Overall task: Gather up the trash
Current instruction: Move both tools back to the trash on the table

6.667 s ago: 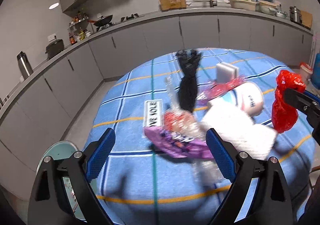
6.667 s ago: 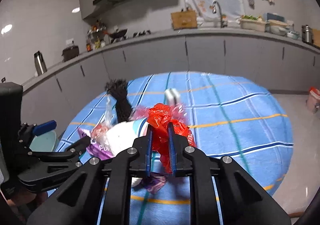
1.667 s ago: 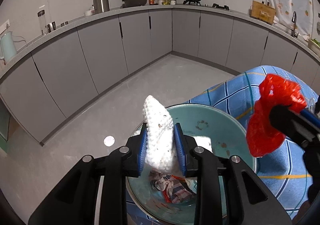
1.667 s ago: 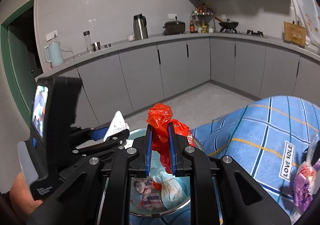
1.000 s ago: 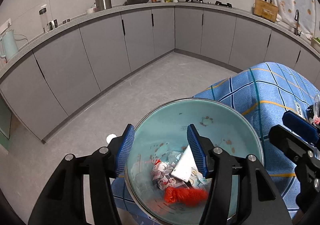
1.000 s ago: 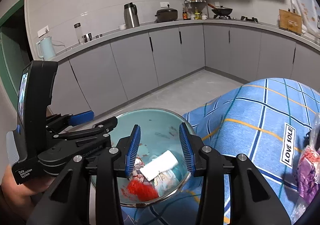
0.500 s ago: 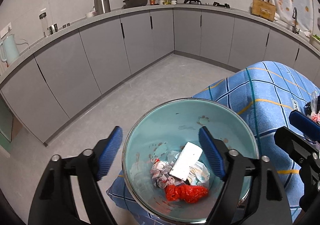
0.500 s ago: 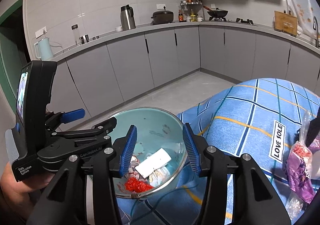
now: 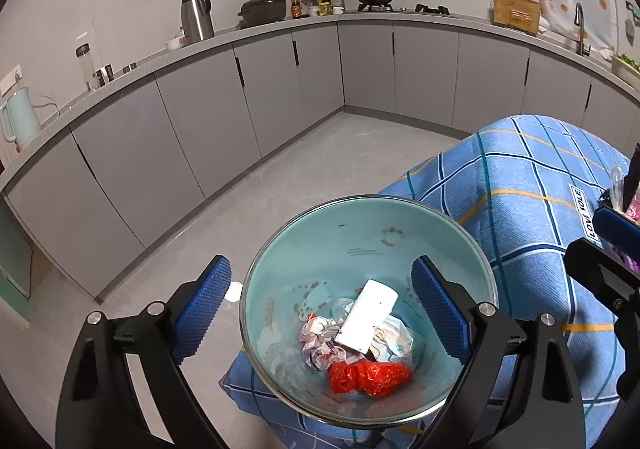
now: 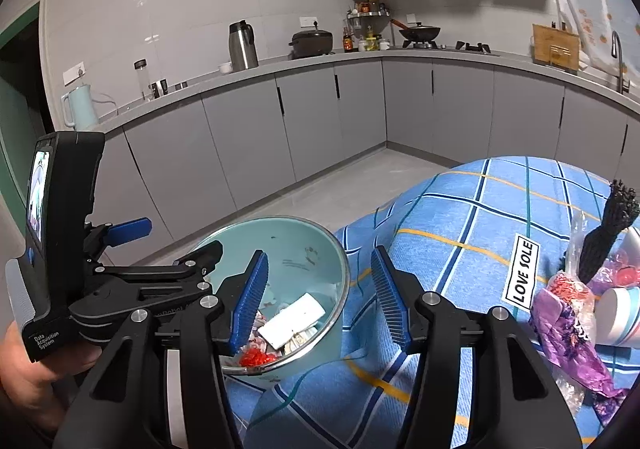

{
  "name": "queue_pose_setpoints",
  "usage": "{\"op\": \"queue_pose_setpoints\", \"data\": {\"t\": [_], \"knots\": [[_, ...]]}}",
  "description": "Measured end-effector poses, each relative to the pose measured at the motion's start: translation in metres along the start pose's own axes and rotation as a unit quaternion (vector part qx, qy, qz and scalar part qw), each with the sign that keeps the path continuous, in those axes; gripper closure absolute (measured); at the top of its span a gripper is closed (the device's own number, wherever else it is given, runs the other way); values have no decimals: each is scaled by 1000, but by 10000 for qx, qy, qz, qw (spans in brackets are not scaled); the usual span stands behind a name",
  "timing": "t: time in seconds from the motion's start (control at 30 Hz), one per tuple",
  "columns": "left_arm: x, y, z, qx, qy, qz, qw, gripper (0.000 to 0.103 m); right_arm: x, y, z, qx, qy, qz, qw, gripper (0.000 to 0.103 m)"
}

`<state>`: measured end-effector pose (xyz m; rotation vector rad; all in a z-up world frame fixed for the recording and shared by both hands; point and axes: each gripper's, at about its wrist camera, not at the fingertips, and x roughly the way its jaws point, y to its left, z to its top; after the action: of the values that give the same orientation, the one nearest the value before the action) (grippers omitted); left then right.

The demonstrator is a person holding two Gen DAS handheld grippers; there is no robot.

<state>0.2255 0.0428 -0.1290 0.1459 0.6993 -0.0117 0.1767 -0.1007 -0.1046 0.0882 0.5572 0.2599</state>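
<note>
The left gripper (image 9: 320, 309) hangs over the bin (image 9: 400, 205), its jaws spread wide with nothing between them; they have just been opening. The right gripper (image 10: 320, 299) stands beside it over the bin's rim and the table's near-left edge, jaws apart and empty, and they too have just been opening. A hand (image 10: 24, 365) grips the left tool's handle at the lower left of the right wrist view.

The bin, a pale teal pail with a metal rim, stands just off the table's left edge, touching the hanging cloth (image 9: 520, 177). At its bottom lie a red bag (image 9: 370, 377), a white block (image 9: 366, 315) tilted on crumpled wrappers (image 9: 324, 341), and other printed paper.

On the blue checked cloth, near the table's right edge, more trash remains: a purple wrapper (image 10: 568, 345), a paper cup (image 10: 618, 311) on its side, a red-speckled clear bag (image 10: 568, 287) and a black bundle (image 10: 608, 233) leaning over them. A label (image 10: 522, 275) reading LOVE SOLE is sewn on the cloth just left of the pile.

Beyond, grey cabinets (image 9: 280, 89) run under a worktop with a kettle (image 10: 82, 107), a flask (image 10: 242, 45) and a wok (image 10: 420, 33).
</note>
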Motion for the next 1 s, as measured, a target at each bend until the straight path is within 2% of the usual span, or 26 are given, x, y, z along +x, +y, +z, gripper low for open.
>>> {"op": "queue_pose_setpoints", "data": {"t": [0.17, 0.73, 1.0], "knots": [[-5, 3, 0, 3, -40, 106, 9999, 7, -7, 1, 1, -24, -81, -8, 10000, 48], [-21, -12, -1, 135, -115, 60, 9998, 5, -24, -7, -8, -10, -91, -123, 9999, 42], [-20, -45, -6, 364, -55, -197, 9991, 5, -43, -37, -22, 24, -46, -537, 9985, 42]]}}
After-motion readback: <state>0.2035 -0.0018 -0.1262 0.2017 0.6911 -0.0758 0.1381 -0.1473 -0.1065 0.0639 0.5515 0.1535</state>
